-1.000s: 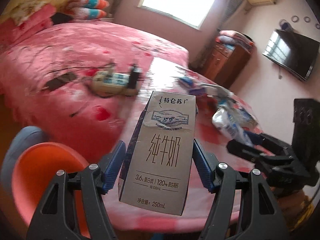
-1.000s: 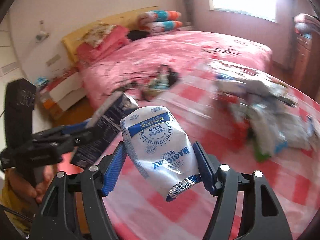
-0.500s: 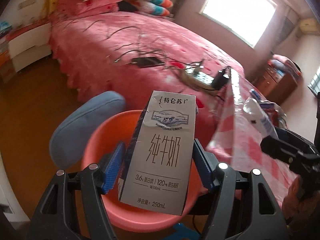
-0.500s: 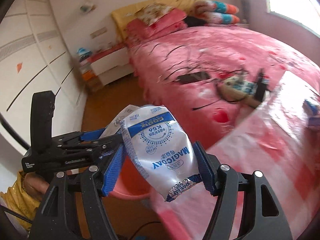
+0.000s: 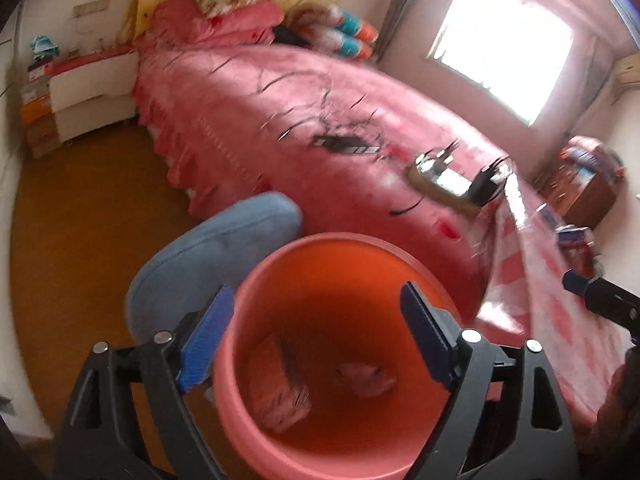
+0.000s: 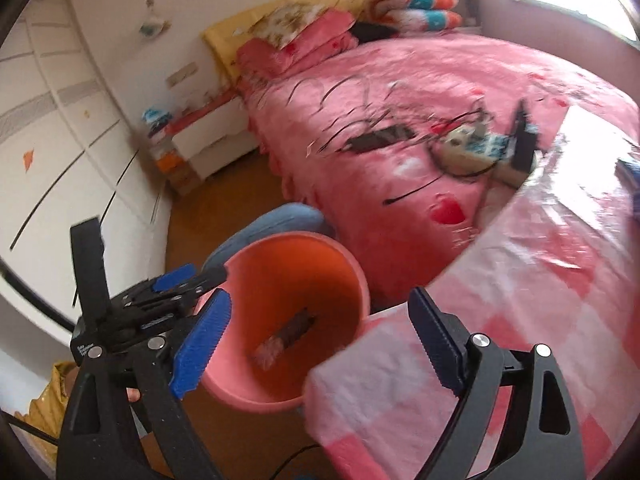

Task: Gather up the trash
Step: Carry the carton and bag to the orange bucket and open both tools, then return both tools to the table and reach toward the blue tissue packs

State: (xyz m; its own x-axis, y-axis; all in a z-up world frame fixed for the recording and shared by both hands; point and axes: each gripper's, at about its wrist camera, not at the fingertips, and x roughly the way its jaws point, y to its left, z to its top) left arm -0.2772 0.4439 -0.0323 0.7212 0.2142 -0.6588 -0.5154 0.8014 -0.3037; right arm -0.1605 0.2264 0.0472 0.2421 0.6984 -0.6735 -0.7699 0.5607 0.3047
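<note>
Both claws, the left gripper (image 5: 316,332) and right gripper (image 6: 320,340), have just been opening and gape wide and empty over the orange bin (image 5: 280,446), so the milk carton (image 5: 276,392) and pouch (image 5: 366,378) lie inside.

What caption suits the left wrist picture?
Left gripper, jaws just opened and empty, above the round orange plastic bucket holding dropped trash.

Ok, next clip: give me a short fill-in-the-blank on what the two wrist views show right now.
1. The left gripper hangs with open jaws over an orange ____.
2. The right gripper holds ____ between its fingers.
3. The carton lies ____ the orange bin.
4. The blue cushion sits beside a bed covered in ____ bedding.

Missing words: bin; nothing; inside; pink
</note>
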